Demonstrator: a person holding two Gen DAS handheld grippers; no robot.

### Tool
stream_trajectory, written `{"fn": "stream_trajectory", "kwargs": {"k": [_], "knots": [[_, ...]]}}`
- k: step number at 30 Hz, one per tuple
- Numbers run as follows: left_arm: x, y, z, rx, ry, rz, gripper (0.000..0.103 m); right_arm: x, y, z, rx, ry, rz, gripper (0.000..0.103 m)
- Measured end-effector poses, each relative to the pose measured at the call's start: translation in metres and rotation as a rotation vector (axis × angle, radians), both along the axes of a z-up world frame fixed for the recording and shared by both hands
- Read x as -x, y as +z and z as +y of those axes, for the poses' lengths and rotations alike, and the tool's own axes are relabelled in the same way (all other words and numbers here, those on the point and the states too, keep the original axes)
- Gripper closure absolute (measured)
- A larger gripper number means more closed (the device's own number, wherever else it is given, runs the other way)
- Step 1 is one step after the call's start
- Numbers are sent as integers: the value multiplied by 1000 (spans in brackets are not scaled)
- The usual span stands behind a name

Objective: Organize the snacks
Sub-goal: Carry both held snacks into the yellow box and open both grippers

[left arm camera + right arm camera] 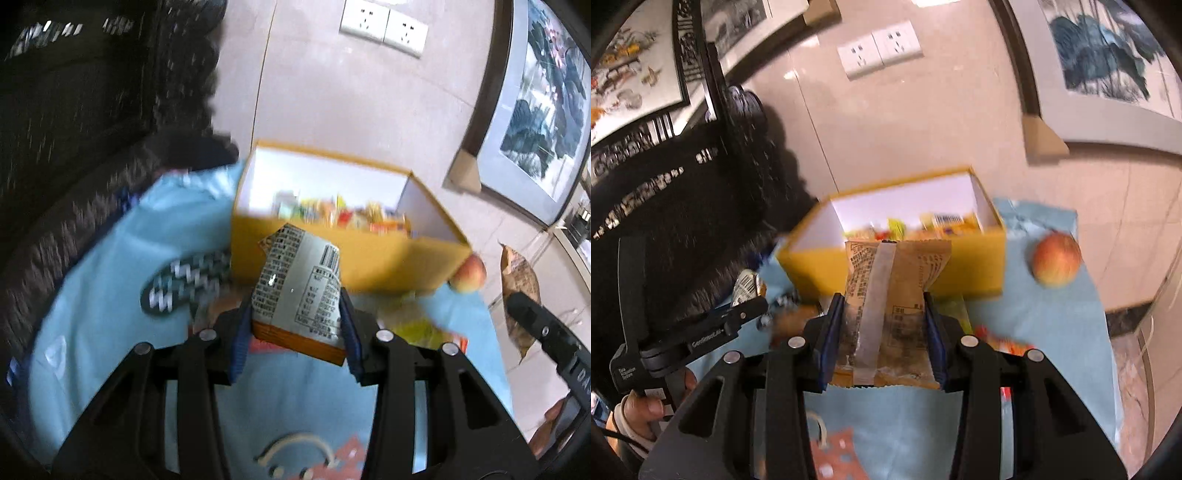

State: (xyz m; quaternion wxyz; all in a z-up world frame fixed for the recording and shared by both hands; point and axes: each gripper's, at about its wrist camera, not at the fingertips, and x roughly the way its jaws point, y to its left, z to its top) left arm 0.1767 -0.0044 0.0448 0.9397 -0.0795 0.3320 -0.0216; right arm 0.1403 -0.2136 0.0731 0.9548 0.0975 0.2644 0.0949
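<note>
My left gripper (295, 314) is shut on a grey and orange snack packet (299, 291), held above the light blue cloth just in front of the yellow box (354, 258). My right gripper (884, 314) is shut on a brown snack packet (890, 295), also held just in front of the yellow box (967, 266). The box is open with white inner walls and holds several colourful snacks. The brown packet and right gripper show at the right edge of the left wrist view (521, 284). The left gripper and its packet show at the left of the right wrist view (746, 288).
An apple (1056, 258) lies on the blue cloth (1052, 325) right of the box. Loose snacks lie on the cloth under the grippers. A dark carved chair (683, 206) stands left. The wall with sockets and framed pictures is behind.
</note>
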Motion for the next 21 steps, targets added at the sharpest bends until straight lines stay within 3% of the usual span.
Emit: {"fn": "stream_trajectory", "kwargs": {"k": [5,11,13,14,15,16,18,19,21], "knots": [[-48,28,-12,3,33,-13,60,-42,13,-8,-21,-37,-55,61],[-106,25,-34,-8,13,-10,60,-92,10,-6,46,-78,-96,62],[-128,20,-34,35,7,10,59,-114,8,1,85,-86,-105,61],[-137,15,-32,61,16,20,48,-126,5,6,110,-87,-104,61],[-147,10,-30,94,50,28,13,-134,3,12,131,-86,-102,59],[-149,6,-28,103,84,13,5,-142,-2,20,165,-77,-98,52],[-147,4,-28,81,133,-41,3,-146,-9,41,295,-103,-112,33],[-146,3,-29,72,122,-37,2,-142,-11,46,334,-122,-140,32],[-143,1,-31,44,94,-9,2,-131,-12,45,305,-106,-153,31]]}}
